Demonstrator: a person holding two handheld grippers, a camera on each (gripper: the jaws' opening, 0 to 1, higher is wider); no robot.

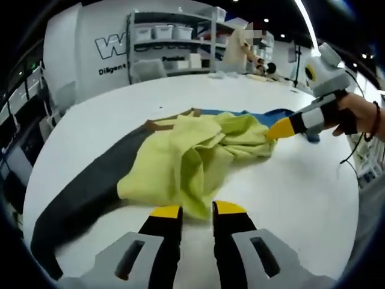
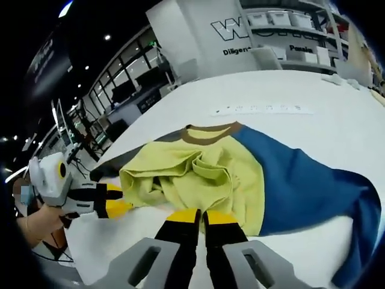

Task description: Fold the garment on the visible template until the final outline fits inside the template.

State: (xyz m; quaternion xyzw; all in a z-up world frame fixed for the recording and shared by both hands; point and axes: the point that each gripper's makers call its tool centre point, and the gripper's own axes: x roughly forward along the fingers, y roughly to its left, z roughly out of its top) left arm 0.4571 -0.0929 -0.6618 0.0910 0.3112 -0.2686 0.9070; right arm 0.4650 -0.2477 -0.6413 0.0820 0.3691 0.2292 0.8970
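- White table (image 1: 289, 198) carries everything.
- Left gripper (image 1: 197, 212), jaws slightly parted, sits at the yellow garment's (image 1: 192, 150) hem; whether it grips, I cannot tell.
- Right gripper (image 2: 201, 215), jaws together, pinches the garment's edge.
- Beyond, the grey-and-blue template (image 2: 301, 180).

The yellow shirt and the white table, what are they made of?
The yellow shirt looks like soft knit cloth, matte, since it bunches into loose folds. The white table looks hard and smooth, maybe laminate or painted board; its exact material is unclear.
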